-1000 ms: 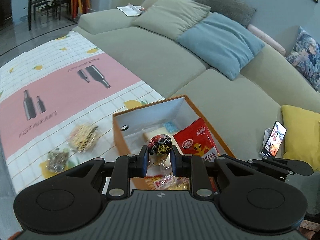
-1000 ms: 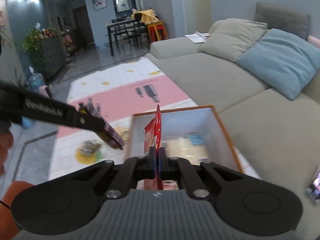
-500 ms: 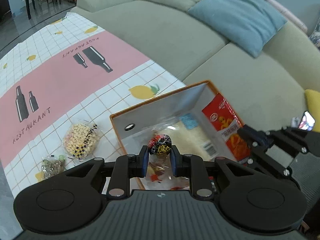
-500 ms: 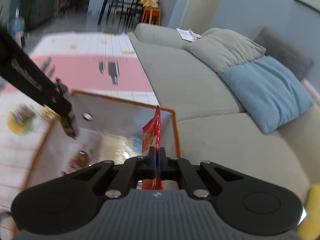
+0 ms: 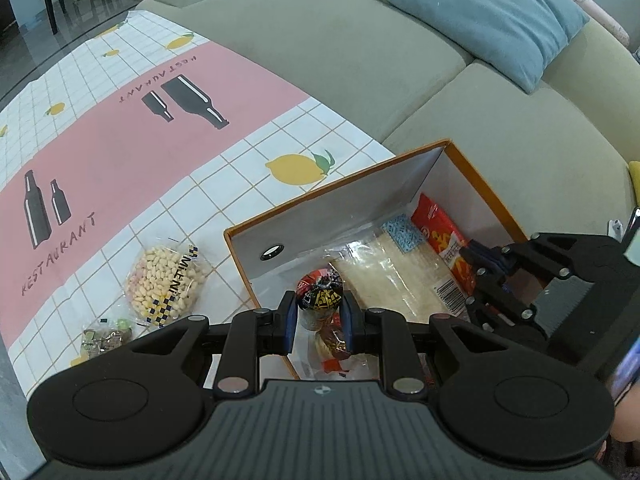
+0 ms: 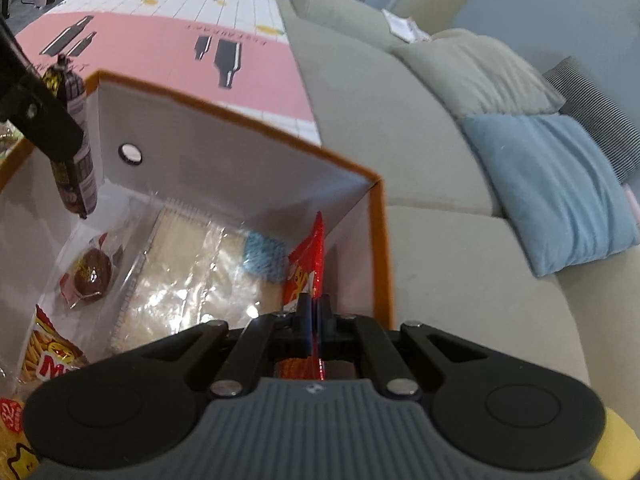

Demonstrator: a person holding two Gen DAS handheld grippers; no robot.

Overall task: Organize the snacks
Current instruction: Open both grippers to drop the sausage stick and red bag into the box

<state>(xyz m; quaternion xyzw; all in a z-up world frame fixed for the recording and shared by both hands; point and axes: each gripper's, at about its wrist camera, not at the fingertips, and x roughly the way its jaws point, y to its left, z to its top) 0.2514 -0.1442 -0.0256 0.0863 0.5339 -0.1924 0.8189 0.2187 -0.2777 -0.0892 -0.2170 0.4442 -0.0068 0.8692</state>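
Both grippers have come down into the orange-rimmed cardboard box (image 5: 484, 176): left gripper (image 5: 319, 322) tilts steeply, pinching a black-yellow sausage stick (image 5: 320, 300); right gripper (image 6: 315, 322) pinches a red snack packet (image 6: 310, 256), beside the grey-green sofa (image 5: 360, 60).

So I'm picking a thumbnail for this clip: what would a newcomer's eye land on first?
Probably the orange-edged box at the table's edge by the sofa, with both grippers over it. The left gripper is shut on a dark wrapped sausage snack, and the right gripper pinches a red snack packet upright at the box's far corner. The pink tablecloth also stands out.
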